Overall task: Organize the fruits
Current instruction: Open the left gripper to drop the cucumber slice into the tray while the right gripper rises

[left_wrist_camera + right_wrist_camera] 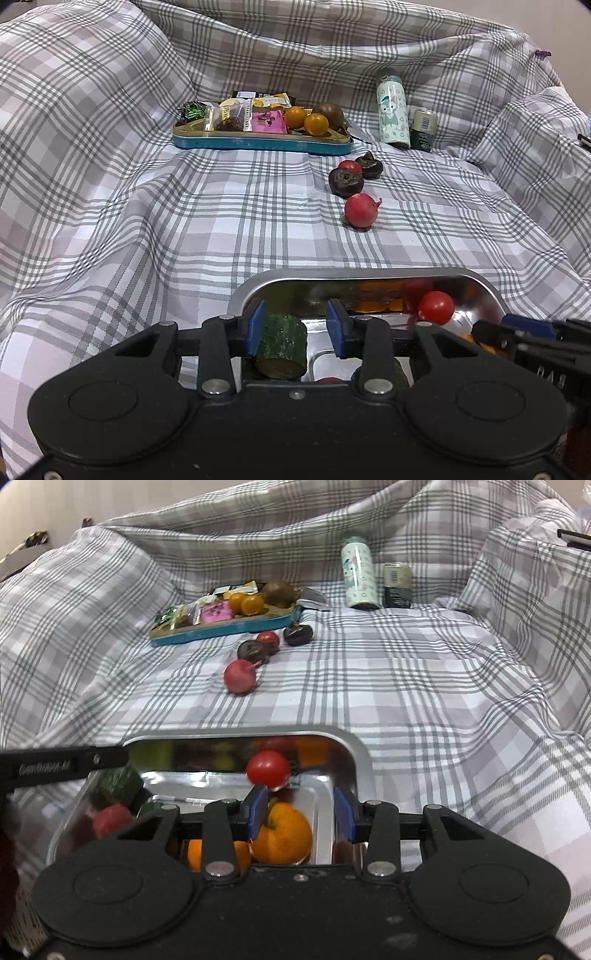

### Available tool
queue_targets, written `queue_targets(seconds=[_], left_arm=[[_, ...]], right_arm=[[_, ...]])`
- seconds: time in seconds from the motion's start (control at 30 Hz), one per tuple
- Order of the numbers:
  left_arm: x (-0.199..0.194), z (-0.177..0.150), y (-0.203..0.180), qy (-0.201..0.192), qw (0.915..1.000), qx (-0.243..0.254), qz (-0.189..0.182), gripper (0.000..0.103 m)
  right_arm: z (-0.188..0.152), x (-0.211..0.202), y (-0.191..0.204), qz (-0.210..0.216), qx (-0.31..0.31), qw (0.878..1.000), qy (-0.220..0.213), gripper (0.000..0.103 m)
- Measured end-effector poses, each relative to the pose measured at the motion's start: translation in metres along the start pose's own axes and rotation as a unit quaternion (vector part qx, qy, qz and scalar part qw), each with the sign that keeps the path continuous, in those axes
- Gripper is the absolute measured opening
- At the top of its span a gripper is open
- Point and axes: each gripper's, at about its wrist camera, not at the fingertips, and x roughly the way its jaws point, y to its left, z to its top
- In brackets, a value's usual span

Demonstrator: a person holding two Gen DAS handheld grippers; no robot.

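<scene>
A steel tray lies close in front of both grippers. My left gripper hangs open over its left part; a green cucumber piece rests against the left finger only. My right gripper is open above an orange in the same steel tray. A red tomato sits near the tray's far wall. On the cloth farther off lie a pink radish, two dark brown chestnut-like fruits and a small red tomato.
A blue tin tray at the back holds snack packets, two orange tomatoes and a brown fruit. A pale green bottle and a small can stand to its right. The checked cloth rises in folds on all sides.
</scene>
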Motion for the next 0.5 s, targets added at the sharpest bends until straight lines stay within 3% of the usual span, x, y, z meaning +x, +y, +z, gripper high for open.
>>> queue_targets(seconds=[0.2,0.5], left_arm=[[0.002,0.009,-0.003,0.006,0.9998,0.003,0.018,0.045],[0.016,0.038,-0.018,-0.01,0.9996,0.024,0.005,0.045]], right_arm=[[0.027,0.005,-0.005,-0.009,-0.006,0.999,-0.032,0.043],[0.072,0.032,-0.021,-0.016,0.015,0.998,-0.054,0.043]])
